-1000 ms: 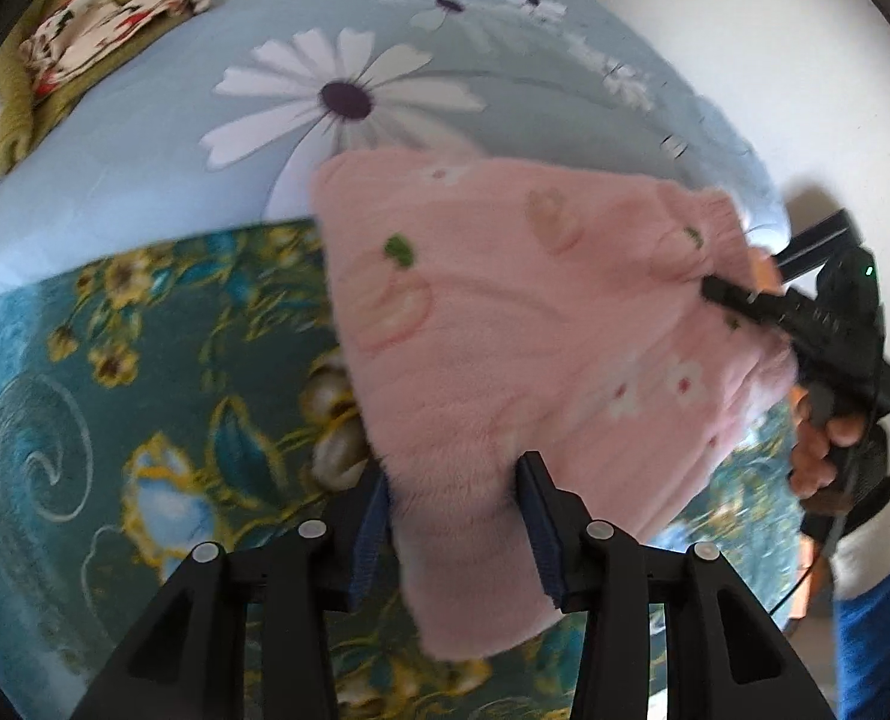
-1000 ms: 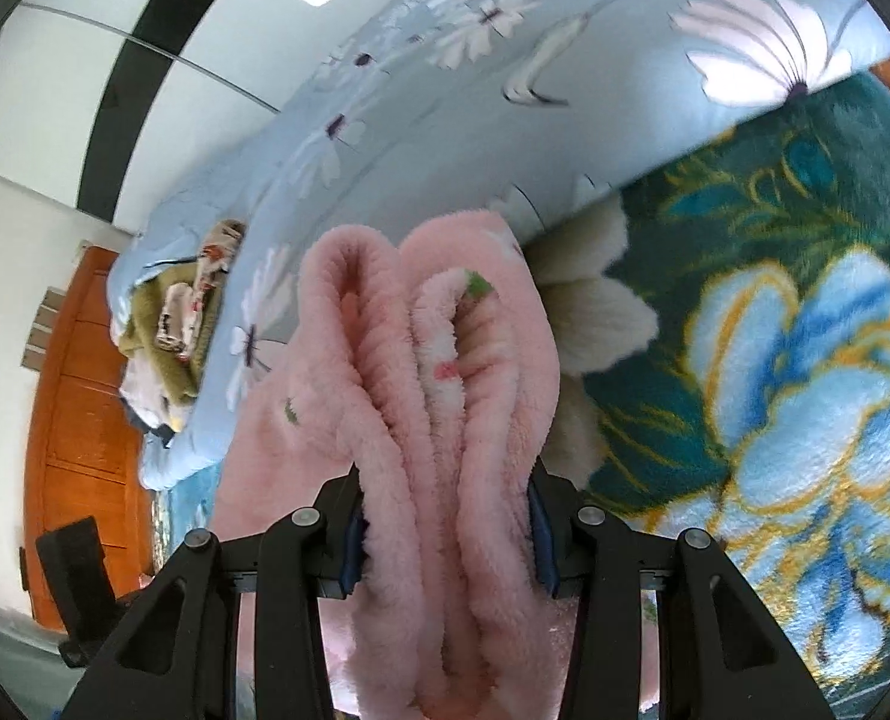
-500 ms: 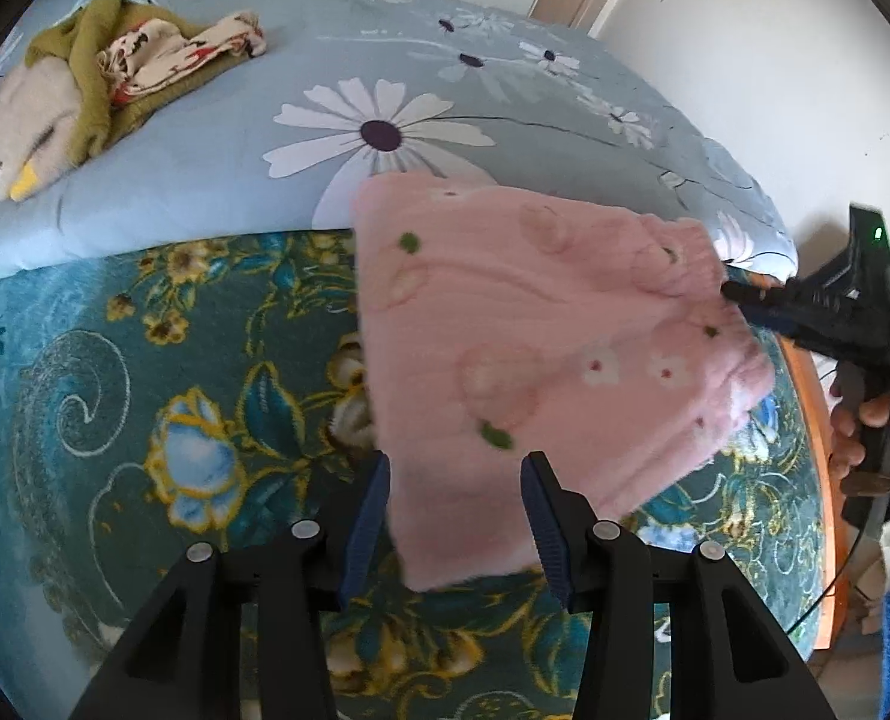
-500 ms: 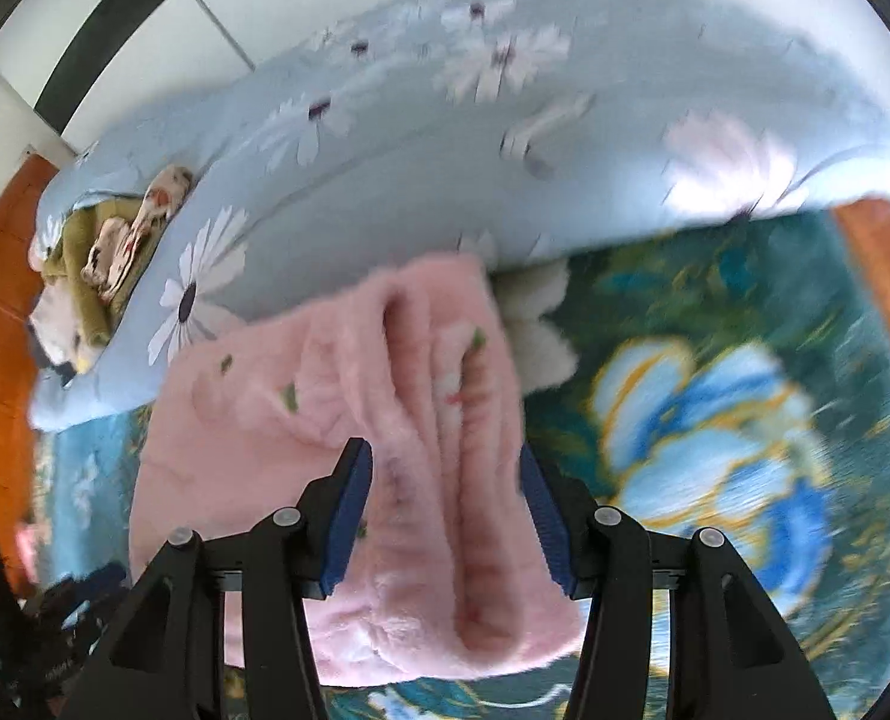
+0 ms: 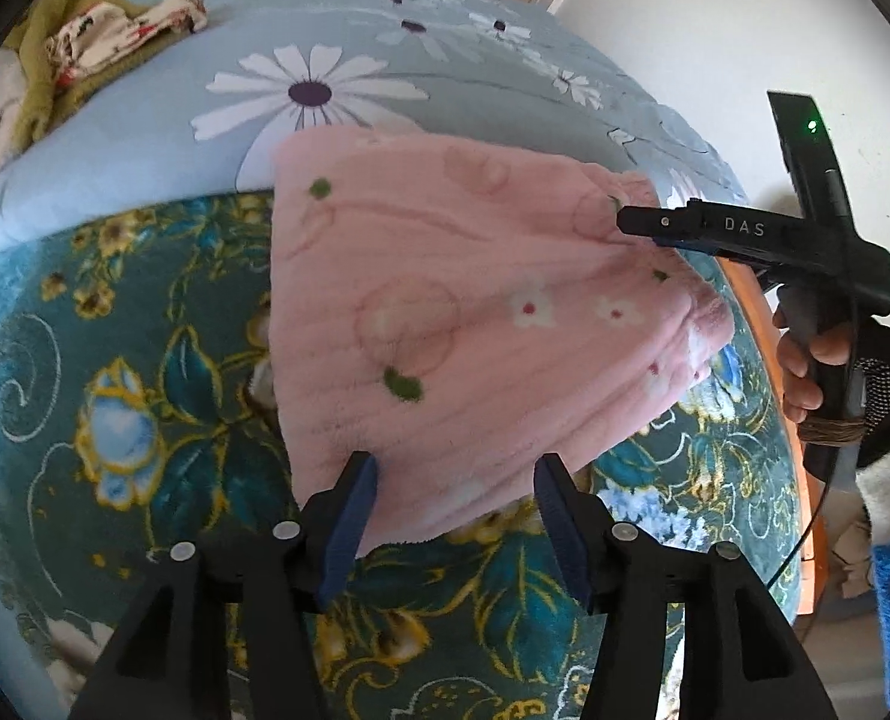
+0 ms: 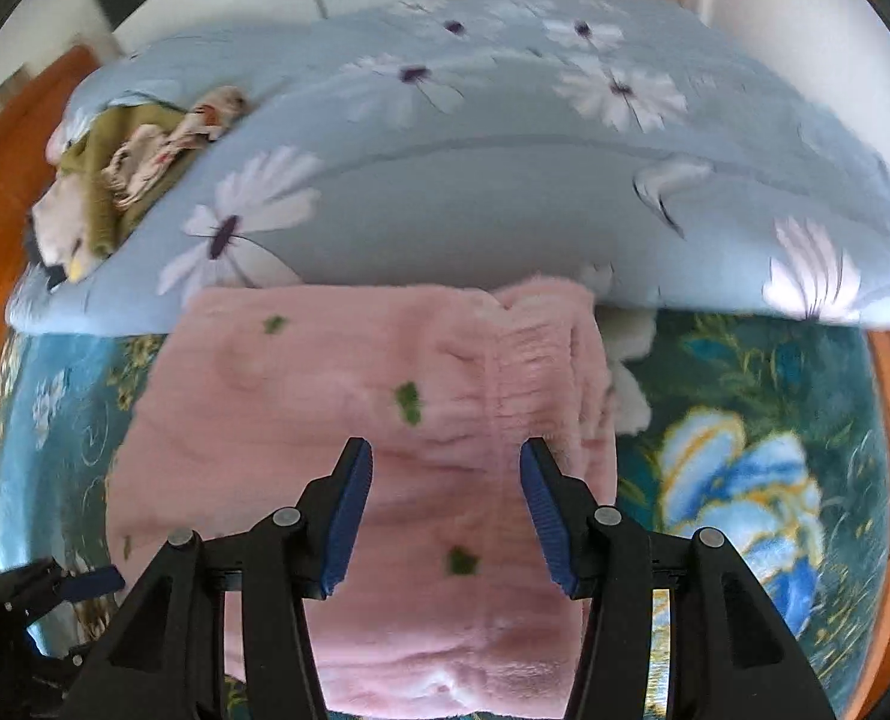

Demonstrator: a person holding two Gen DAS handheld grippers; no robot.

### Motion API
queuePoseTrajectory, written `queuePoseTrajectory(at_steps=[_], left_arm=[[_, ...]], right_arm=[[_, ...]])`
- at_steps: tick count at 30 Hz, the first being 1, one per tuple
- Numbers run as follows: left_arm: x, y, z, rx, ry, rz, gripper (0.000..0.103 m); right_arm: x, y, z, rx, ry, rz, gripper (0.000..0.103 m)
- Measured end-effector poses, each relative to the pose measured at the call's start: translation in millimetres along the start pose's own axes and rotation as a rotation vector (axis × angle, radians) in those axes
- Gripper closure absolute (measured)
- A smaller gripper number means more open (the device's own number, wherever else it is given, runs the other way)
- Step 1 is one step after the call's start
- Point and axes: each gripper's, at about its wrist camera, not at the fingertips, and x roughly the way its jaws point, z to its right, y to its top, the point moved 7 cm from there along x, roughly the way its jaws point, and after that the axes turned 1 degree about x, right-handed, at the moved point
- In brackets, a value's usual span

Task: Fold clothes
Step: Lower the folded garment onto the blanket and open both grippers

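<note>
Left gripper (image 5: 454, 513): jaws were opening, pads clear of the pink fleece garment (image 5: 475, 324), whose near corner lay between them. Right gripper (image 6: 445, 510): jaws stood apart, released, above the garment's gathered waistband (image 6: 505, 384). The garment lay folded flat on a teal floral blanket (image 5: 115, 396), its far edge at twelve o'clock meeting a blue daisy duvet (image 5: 145, 138). A heap of clothes (image 5: 103, 42) rested at ten o'clock. A hand (image 5: 805, 360) held the right gripper at three o'clock.

White walls (image 5: 715, 30) (daylit) behind a bed with orange wooden frame (image 6: 1, 138).
</note>
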Motion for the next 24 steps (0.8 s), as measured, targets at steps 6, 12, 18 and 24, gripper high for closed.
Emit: queuePoseTrajectory(at_steps=[6, 12, 18, 24], left_arm=[[-4.0, -4.8, 3.6, 0.05, 0.033, 0.01, 0.043], [-9.8, -12.9, -5.0, 0.048, 0.073, 0.025, 0.027], [-12.4, -28.1, -11.9, 0.076, 0.129, 0.031, 0.016], [-23.5, -33.0, -3.8, 0.116, 0.065, 0.096, 0.0]], right_arm=[[-3.1, -2.9, -2.5, 0.006, -0.019, 0.005, 0.05], [-24.4, -34.0, -12.0, 0.02, -0.053, 0.05, 0.05], [-36.6, -74.0, -19.2, 0.054, -0.086, 0.108, 0.05], [-34.8, -112.8, -26.5, 0.04, -0.114, 0.098, 0.033]])
